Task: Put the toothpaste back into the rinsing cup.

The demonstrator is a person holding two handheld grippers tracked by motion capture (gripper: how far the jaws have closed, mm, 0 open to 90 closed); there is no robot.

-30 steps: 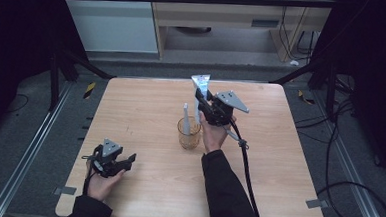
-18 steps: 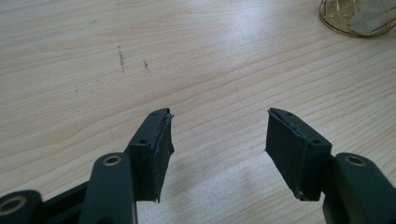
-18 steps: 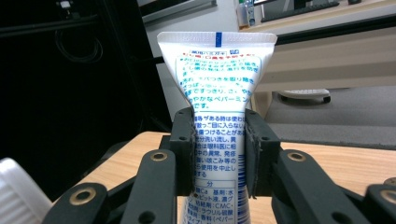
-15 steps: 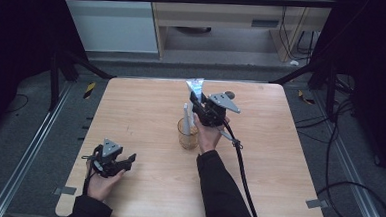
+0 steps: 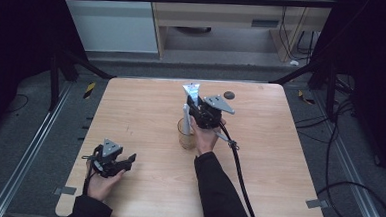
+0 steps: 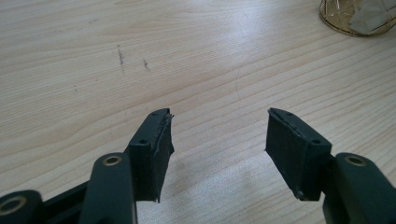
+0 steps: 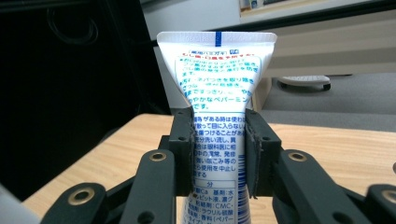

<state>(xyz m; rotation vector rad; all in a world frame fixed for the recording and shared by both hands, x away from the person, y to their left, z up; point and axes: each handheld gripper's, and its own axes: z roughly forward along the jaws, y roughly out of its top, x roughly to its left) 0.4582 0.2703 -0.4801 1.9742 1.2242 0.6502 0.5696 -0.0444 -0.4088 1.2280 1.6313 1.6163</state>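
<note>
My right gripper [image 5: 194, 106] is shut on a white toothpaste tube [image 5: 191, 91] with blue print, held upright with its flat crimped end on top. In the right gripper view the pads [image 7: 183, 149] press the tube [image 7: 215, 74] from both sides. Just below the tube stands a clear amber cup [image 5: 186, 136] with a white stick-like item [image 5: 184, 113] in it. My left gripper [image 5: 127, 161] rests low at the table's front left, open, with nothing between its jaws [image 6: 217, 135]. The cup's base [image 6: 357, 21] shows at that view's top right.
The wooden table [image 5: 278, 158] has bare room on its right half and far left. A small dark round object [image 5: 228, 95] lies near the far edge. The right gripper's cable [image 5: 238, 166] trails back across the table. Metal rails and cables line the floor around it.
My right gripper has moved left and down with the tube, now over the cup. The left gripper has stayed in place.
</note>
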